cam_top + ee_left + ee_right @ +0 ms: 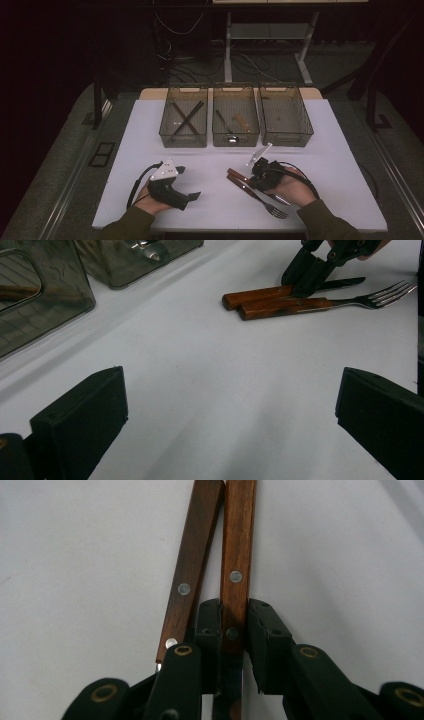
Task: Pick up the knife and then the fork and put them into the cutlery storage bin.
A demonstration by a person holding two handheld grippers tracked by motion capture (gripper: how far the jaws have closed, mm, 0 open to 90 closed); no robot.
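Note:
Two wooden-handled pieces of cutlery lie side by side on the white table [330, 150]: a knife [237, 174] and a fork [272, 209]. My right gripper [256, 175] comes down on the knife's handle [239, 545], with both pads against its sides near the blade end. The fork's handle [192, 565] lies just left of those jaws, untouched. In the left gripper view the right gripper [305, 282] stands over the knife [257, 294], behind the fork [320, 304]. My left gripper [189, 182] rests at the front left, jaws wide apart [230, 405], nothing between them.
Three translucent bins stand in a row at the back of the table. The left bin [182, 140] holds two crossed dark sticks. A spoon and a small wooden piece lie in the middle bin [235, 140]. The right bin [287, 139] looks empty.

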